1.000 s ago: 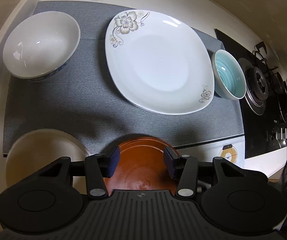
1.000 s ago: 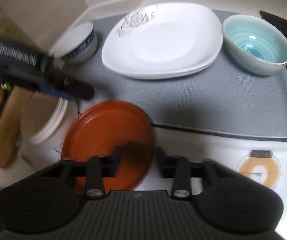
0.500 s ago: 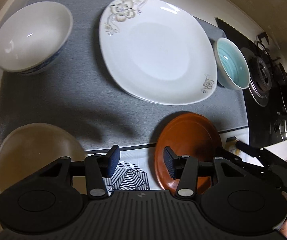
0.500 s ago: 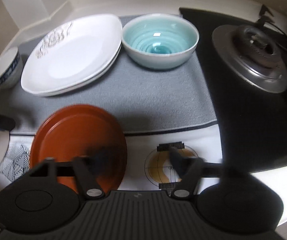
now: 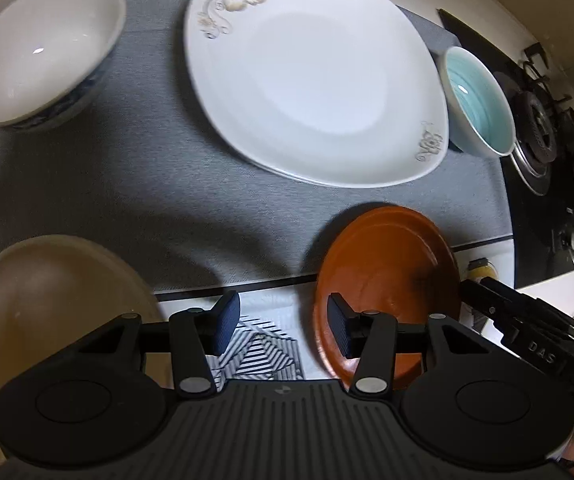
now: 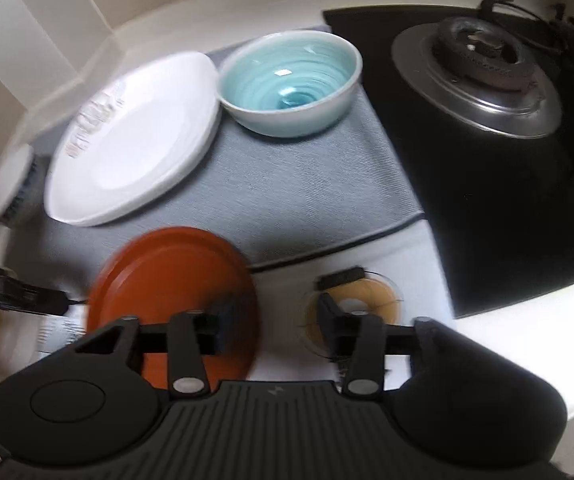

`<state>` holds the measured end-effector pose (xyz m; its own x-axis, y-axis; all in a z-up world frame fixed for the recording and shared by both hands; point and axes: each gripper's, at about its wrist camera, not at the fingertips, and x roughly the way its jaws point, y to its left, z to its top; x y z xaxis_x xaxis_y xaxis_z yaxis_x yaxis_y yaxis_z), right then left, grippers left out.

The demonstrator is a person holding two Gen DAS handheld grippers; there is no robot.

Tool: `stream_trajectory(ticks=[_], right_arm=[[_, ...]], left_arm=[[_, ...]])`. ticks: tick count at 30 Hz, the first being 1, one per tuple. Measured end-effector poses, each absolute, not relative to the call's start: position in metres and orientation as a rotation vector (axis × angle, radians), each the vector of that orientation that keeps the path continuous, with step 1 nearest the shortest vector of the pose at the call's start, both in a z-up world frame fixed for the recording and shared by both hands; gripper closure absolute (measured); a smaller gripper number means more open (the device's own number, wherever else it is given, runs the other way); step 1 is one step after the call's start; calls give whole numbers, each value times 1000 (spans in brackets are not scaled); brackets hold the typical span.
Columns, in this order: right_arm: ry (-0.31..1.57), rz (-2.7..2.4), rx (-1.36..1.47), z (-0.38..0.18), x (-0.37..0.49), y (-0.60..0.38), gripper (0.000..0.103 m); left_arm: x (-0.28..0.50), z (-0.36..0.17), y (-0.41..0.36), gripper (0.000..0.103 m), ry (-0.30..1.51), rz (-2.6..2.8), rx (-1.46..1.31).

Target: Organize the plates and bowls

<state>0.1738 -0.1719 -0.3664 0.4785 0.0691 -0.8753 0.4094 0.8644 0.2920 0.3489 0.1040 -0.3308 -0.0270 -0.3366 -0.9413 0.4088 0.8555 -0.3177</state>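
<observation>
Both left tongs (image 5: 283,322) and right tongs (image 6: 273,318) gape spread above the round rust-brown ceramic plate (image 6: 171,280) on the tabletop (image 6: 487,328), gripping nothing

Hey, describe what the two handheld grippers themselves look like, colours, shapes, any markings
Both match: the left gripper and right gripper have matte black bodies with ribbed centre panels, two round discs, silver pivot screws and navy textured pads. A small logo sits centre. Seen from the left wrist view, the right gripper reads "DAS".
</observation>
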Motion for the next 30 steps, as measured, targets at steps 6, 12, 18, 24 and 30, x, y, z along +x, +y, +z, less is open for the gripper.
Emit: stream_trajectory(ticks=[6, 12, 18, 24, 30], right_arm=[[1061, -195, 502, -364, 177, -170, 35], [1066, -170, 517, -365, 177, -171, 36], [1069, -176, 535, -365, 172, -172, 35], [1068, -179, 529, -370, 170, -166, 35], [1105, -174, 481, -379, 170, -154, 44]], left_arm=[[350, -337, 95, 59, 1471, -626, 89], [350, -328, 91, 61, 1450, -611, 117], [345, -318, 80, 61, 1420, -669, 160], [350, -354, 76, 78, 1549, -657, 115], [352, -378, 76, 94, 1579, -641, 76]])
